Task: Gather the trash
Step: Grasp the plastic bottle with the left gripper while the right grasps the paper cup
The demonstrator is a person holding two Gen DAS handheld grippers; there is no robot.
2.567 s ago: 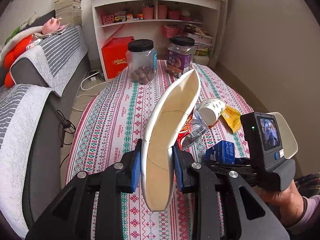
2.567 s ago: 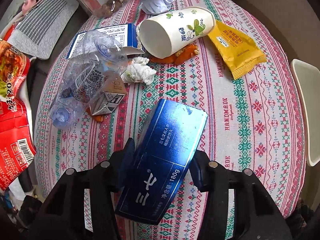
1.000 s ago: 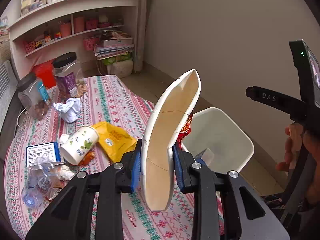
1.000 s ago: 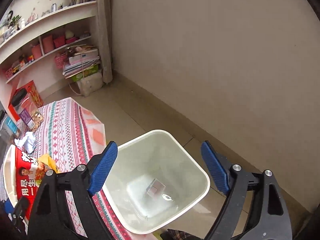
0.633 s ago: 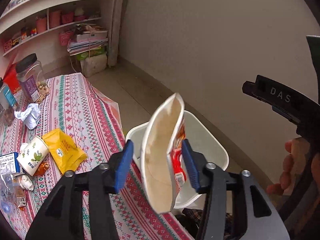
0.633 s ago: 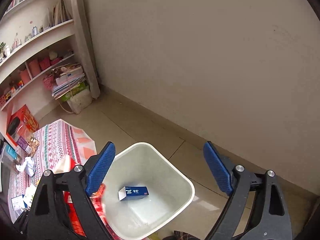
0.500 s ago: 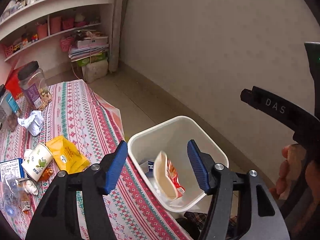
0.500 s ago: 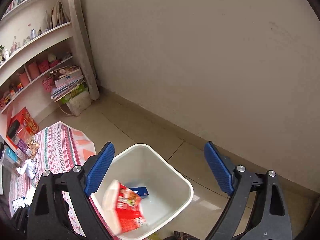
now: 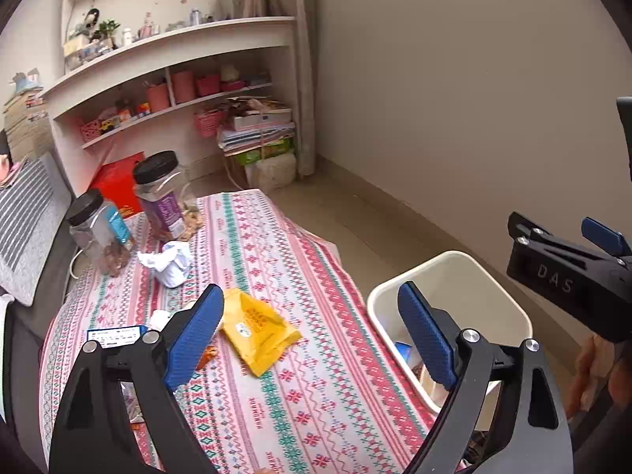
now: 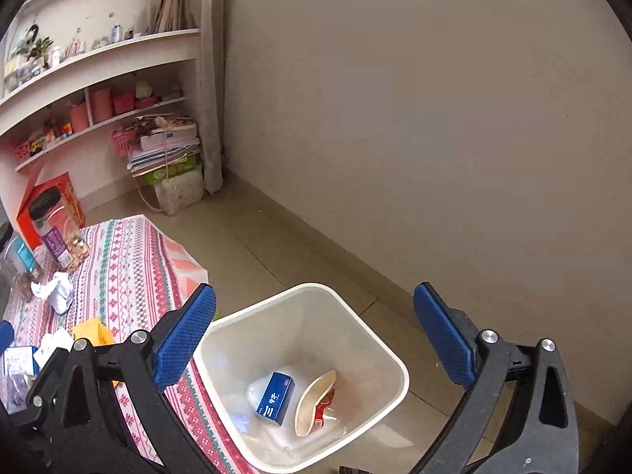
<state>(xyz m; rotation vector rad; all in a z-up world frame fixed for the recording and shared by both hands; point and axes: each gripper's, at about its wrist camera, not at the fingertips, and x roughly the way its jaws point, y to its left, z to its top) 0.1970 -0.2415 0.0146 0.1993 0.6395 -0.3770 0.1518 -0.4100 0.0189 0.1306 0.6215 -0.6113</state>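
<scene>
A white trash bin stands on the floor beside the table; it also shows in the left wrist view. Inside it lie a blue box and a crushed red-and-white noodle cup. My right gripper is open and empty above the bin. My left gripper is open and empty above the table edge. On the tablecloth lie a yellow packet, a crumpled white paper and a blue-and-white box.
Two black-lidded jars stand at the far end of the patterned table. A white shelf unit and a red box are behind. A grey sofa is at the left. A plain wall is at the right.
My right gripper let go of the blue box into the bin. My left gripper opened and the noodle cup fell into the bin. The left gripper then turned back toward the table.
</scene>
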